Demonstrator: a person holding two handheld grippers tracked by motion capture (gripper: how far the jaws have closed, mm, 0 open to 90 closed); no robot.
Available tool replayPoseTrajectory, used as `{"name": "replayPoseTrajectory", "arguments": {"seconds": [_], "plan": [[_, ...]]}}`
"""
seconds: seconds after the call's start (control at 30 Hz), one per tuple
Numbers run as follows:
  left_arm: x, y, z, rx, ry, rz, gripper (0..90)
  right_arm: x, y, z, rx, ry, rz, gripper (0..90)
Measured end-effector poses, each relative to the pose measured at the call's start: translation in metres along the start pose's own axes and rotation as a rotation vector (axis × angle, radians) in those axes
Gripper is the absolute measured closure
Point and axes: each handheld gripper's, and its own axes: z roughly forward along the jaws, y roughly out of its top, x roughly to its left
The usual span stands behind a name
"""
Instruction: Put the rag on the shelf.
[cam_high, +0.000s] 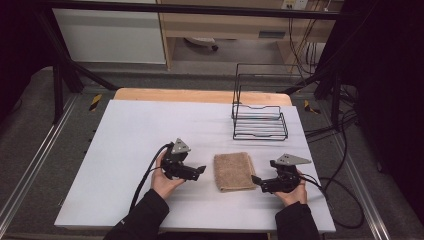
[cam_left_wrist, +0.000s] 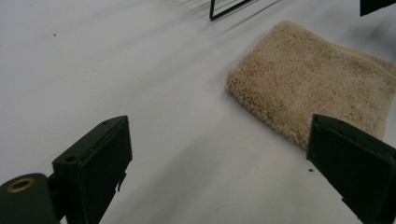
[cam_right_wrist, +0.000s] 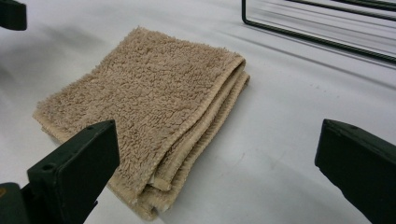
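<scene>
Your left gripper (cam_high: 201, 170) and right gripper (cam_high: 255, 179) both gape open, flanking the folded beige towel (cam_high: 233, 171) lying before the wire rack (cam_high: 259, 122).

right gripper (cam_right_wrist: 219, 177) wide apart | folded towel (cam_right_wrist: 149, 112) ahead, untouched

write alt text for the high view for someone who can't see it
A folded tan terry-cloth towel lies on a white table, between two black hand-held grippers: the left gripper and the right gripper, both with jaws open and pointing at it. An empty black wire rack stands farther back on the table, beyond the towel.
</scene>
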Motion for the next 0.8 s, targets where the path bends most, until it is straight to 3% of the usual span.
{"name": "replayPoseTrajectory", "arguments": {"seconds": [0.37,0.67,0.8], "plan": [[-0.004,0.013,0.027,0.014,0.024,-0.048,13.7,0.001,-0.001,0.001,0.006,0.000,-0.007,0.5],[-0.009,0.020,0.044,0.007,0.031,-0.115,31.9,0.001,-0.001,0.002,0.011,-0.001,-0.005,0.5],[-0.010,0.022,0.054,0.028,0.034,-0.130,40.0,0.001,-0.001,0.003,0.014,0.001,-0.006,0.5]]}}
